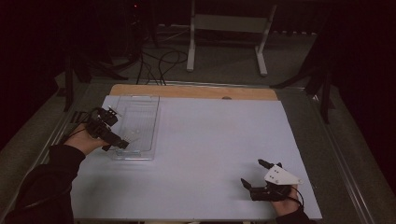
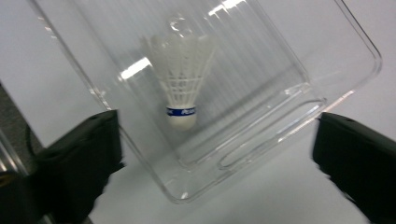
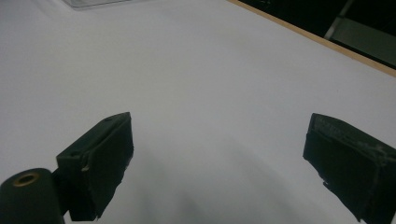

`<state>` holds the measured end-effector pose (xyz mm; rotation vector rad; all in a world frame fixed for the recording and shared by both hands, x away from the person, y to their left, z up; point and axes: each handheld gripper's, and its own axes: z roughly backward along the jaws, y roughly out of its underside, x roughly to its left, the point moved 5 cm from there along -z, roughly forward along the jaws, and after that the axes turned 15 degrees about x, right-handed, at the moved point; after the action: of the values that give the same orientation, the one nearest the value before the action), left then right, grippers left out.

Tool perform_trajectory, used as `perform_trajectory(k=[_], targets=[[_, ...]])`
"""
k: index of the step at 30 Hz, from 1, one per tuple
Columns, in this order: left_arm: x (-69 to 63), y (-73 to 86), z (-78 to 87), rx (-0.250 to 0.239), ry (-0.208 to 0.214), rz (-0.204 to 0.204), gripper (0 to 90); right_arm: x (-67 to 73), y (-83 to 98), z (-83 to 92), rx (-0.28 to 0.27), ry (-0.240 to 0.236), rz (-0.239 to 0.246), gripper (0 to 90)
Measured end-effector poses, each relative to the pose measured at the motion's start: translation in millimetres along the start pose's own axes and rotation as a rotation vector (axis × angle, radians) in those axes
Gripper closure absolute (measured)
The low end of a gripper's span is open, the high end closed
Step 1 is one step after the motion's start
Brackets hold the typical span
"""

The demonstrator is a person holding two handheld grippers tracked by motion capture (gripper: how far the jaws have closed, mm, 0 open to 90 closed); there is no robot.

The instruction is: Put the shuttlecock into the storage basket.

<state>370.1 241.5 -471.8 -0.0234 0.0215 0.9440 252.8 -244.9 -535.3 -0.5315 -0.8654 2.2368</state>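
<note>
Inside the clear plastic tray (image 2: 261, 56) lies a white feathered shuttlecock (image 2: 181, 84), its rounded cork base wrapped by a blue band with small lettering too blurred to read, the feather skirt fanning away from the camera. That tray is a shallow rectangular bin with rounded corners and a ribbed floor, standing on the pale table sheet (image 1: 210, 149) near its left edge, with nothing else visible in it. Just above it, the left gripper (image 2: 215, 154) has its jaws spread wide, nothing between them. Well apart at the near right, the right gripper (image 3: 219, 154) is likewise spread over bare sheet.
</note>
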Motion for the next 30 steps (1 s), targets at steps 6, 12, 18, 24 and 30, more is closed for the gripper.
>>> perform_trajectory(k=[6, 12, 18, 24, 30], targets=[[-3.3, -0.9, 1.3, -0.027, -0.013, -0.012, 0.0, -0.1, 0.0, -0.1, 0.000, 0.000, 0.000, 8.3], [-3.7, -4.6, 7.6, -0.062, -0.004, 0.011, 0.0, -0.2, 0.2, -0.2, 0.000, 0.000, -0.001, 8.3], [-7.3, -9.8, 8.2, -0.077, 0.004, 0.003, 0.0, -0.6, 0.2, -0.2, -0.001, -0.001, -0.003, 8.3], [-14.1, -16.9, 10.7, -0.111, 0.006, -0.038, 0.0, -1.1, 0.7, 0.1, -0.001, 0.000, -0.005, 8.3], [-19.9, -26.3, 16.9, -0.183, 0.019, -0.089, 0.1, -1.7, 0.5, 0.6, -0.006, 0.000, -0.009, 8.3]])
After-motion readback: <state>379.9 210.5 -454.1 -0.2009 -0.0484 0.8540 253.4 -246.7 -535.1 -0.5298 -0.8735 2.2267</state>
